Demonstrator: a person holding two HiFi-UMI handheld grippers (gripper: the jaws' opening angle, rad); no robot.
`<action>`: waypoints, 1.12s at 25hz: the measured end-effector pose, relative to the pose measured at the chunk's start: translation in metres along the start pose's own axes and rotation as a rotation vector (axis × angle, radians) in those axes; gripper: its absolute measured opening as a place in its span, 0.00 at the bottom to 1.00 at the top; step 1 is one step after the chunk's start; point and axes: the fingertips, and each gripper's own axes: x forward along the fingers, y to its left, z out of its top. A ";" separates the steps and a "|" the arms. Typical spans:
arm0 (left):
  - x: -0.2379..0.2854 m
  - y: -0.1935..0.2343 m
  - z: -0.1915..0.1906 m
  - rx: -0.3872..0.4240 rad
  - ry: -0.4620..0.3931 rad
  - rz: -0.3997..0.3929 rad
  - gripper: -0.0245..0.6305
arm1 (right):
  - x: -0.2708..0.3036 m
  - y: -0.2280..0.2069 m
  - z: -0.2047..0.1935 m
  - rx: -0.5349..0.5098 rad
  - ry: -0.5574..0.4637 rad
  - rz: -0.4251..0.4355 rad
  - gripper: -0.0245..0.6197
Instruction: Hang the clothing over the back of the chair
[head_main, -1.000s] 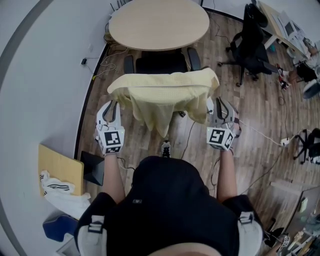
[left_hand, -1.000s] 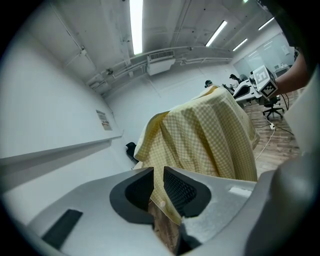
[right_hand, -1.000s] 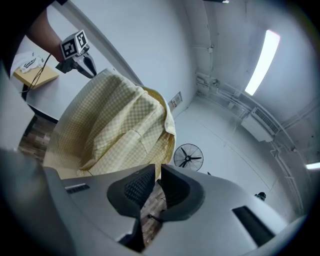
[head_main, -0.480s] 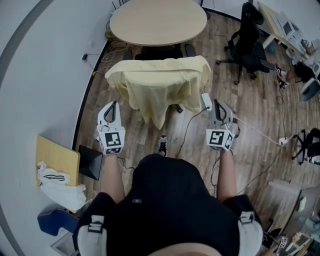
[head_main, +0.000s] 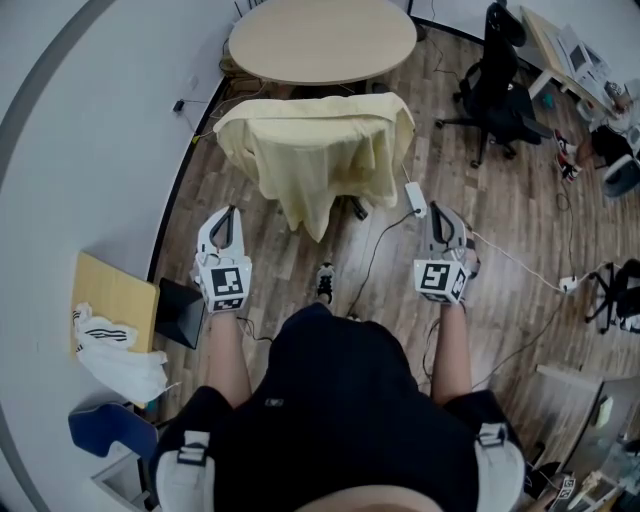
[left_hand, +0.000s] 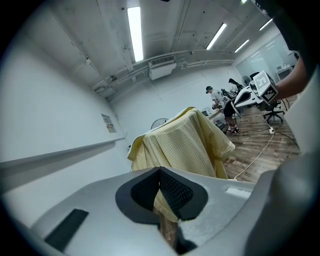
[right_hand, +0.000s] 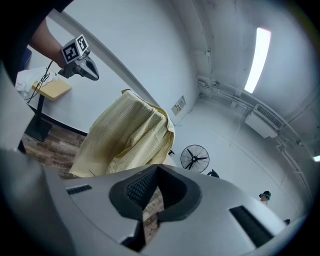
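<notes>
A pale yellow checked shirt (head_main: 325, 150) hangs draped over the back of a chair (head_main: 357, 209). It covers the chair almost wholly, so from the head view only a dark bit of the base shows below the hem. The chair stands just in front of a round light-wood table (head_main: 320, 40), whose far edge is cut off at the top of that view.

The left claw (head_main: 224, 215) is held low and to the left of the shirt, well clear of it. In the left gripper view the claw (left_hand: 160, 172) is closed tip to tip with nothing in it, and the shirt (left_hand: 185, 145) hangs beyond. The right claw (head_main: 438, 213), apart from the shirt on the other side, is likewise closed and empty (right_hand: 156, 167). Its view shows the yellow cloth (right_hand: 125, 135) and, small and far off, the other gripper.

A white power strip (head_main: 414, 198) lies on the wooden floor (head_main: 520, 200) near the right claw. The person's dark torso hides the floor beneath.
</notes>
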 end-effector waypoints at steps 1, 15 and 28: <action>-0.004 -0.003 0.000 0.001 0.000 0.001 0.04 | -0.004 0.001 -0.003 -0.001 0.004 0.001 0.03; -0.060 -0.030 0.002 0.010 -0.011 -0.004 0.04 | -0.069 0.012 -0.014 0.013 -0.009 -0.007 0.03; -0.067 -0.058 0.013 0.030 -0.028 -0.054 0.04 | -0.106 0.020 -0.033 0.030 0.013 -0.017 0.03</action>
